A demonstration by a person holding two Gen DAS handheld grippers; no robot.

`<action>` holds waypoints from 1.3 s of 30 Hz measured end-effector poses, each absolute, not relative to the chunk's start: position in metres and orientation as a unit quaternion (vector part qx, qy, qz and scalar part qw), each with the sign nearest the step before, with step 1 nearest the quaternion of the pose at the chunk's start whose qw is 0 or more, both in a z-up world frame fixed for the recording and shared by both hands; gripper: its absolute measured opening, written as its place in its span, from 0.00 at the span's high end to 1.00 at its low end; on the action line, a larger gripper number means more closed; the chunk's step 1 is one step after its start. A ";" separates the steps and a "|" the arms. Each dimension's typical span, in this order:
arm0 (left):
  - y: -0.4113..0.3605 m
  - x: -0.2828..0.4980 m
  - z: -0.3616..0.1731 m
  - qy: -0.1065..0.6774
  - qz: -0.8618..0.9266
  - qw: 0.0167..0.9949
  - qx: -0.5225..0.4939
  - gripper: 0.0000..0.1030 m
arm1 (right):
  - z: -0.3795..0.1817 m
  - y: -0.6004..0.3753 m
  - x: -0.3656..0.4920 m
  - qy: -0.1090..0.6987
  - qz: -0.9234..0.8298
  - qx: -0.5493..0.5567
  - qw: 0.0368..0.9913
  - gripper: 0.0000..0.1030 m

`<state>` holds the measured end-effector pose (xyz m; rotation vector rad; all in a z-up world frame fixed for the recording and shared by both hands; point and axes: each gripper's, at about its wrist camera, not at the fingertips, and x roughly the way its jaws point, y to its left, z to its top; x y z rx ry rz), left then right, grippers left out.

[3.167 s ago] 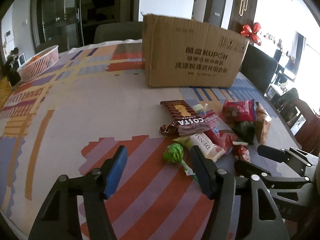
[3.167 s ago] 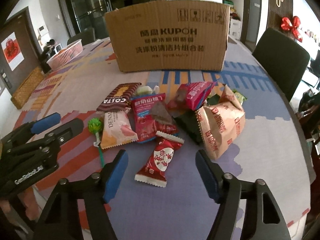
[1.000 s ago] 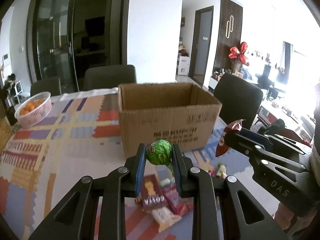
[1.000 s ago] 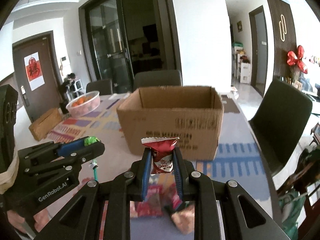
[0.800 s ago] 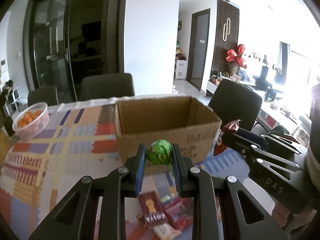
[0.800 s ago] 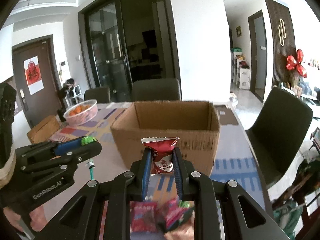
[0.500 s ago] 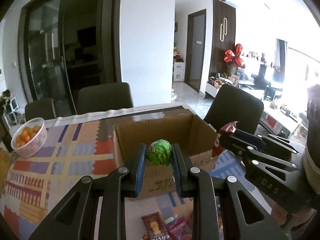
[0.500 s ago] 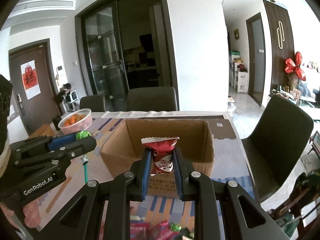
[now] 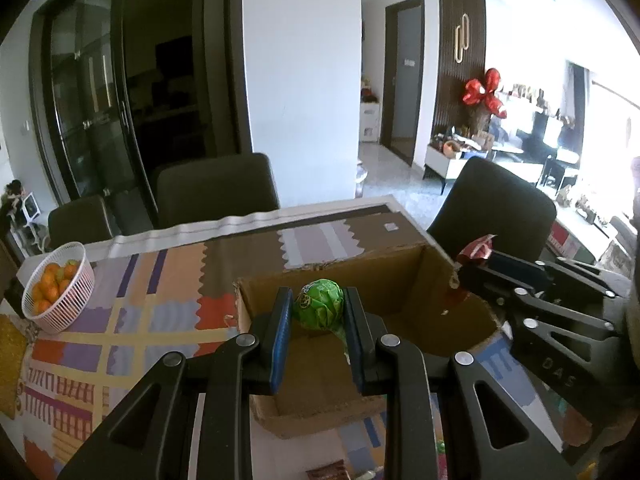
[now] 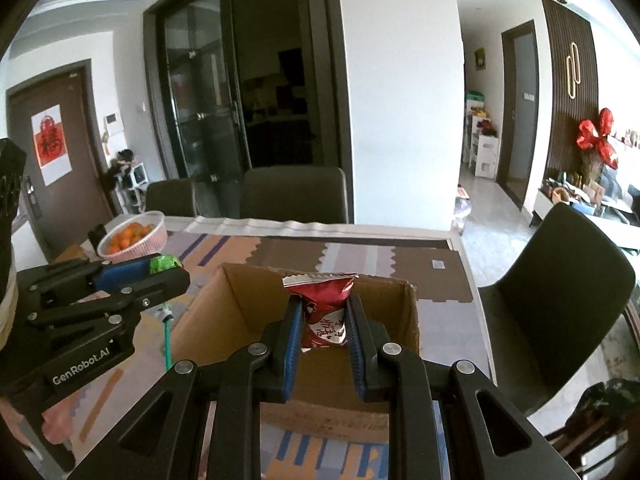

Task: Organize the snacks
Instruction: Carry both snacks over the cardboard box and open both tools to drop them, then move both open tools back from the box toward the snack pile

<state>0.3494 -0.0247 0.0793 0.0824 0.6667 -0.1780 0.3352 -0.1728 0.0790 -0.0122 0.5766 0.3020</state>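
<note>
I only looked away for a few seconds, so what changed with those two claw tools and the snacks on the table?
Both grippers closed on snacks from the pile and lifted them: the left gripper took the green lollipop, the right gripper the red packet. Both then carried them up over the open cardboard box. The box and the fruit basket stayed put; nothing has been dropped in yet.

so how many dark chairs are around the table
3: two at the far edge, a small one on the left and a wider one beside it, and one on the right side. Others may be out of view.
</note>
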 end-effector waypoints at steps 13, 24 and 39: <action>-0.030 0.360 0.057 0.344 -0.058 0.936 0.052 0.39 | 0.050 -0.179 0.366 0.334 0.144 0.007 0.932 0.50; -0.021 0.291 0.083 0.277 -0.039 0.958 0.063 0.15 | 0.063 -0.182 0.309 0.285 0.121 -0.015 0.951 0.34; -0.015 0.210 0.083 0.259 -0.059 0.963 0.041 0.10 | 0.065 -0.193 0.226 0.251 0.109 -0.003 0.962 0.28</action>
